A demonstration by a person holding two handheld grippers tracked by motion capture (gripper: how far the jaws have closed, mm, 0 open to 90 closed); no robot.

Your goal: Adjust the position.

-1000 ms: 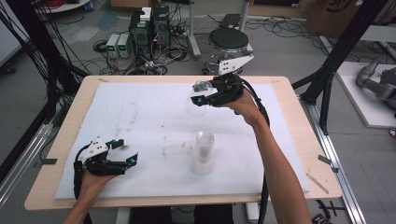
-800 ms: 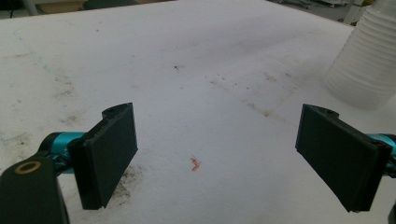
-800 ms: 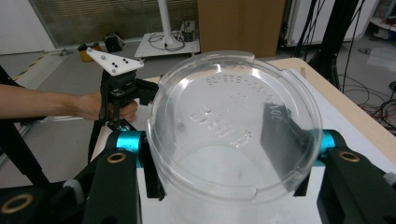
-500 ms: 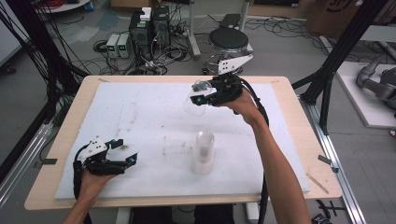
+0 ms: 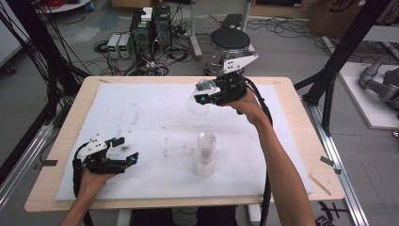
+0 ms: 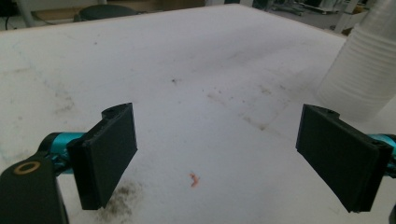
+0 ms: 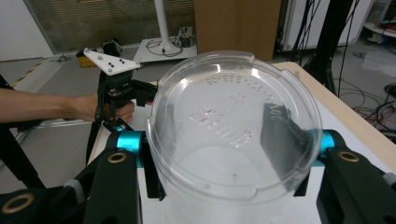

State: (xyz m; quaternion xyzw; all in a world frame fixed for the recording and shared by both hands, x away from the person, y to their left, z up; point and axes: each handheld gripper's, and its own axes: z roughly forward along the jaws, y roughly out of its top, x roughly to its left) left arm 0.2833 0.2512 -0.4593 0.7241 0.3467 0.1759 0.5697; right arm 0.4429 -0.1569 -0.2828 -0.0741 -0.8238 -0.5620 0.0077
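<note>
Near left, the left gripper (image 5: 123, 151) rests on the table (image 5: 141, 108) with jaws spread, empty. Mid-table stands a cup stack (image 5: 205, 153). Far right, the right gripper (image 5: 203, 97) clamps a clear plastic cup (image 7: 233, 135) aloft: light, thin-walled, slippery, probably crushable; best held gently across its sidewall.

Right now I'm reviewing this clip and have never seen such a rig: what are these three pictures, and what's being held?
A person works at a table with a hand-held claw in each hand. One picture looks down from above; the other two come from cameras riding on each claw. The right claw is shut on a clear plastic cup, lifted over the white mat. The left claw is open near the table's front edge, holding nothing. A stack of white cups stands on the mat.
</note>
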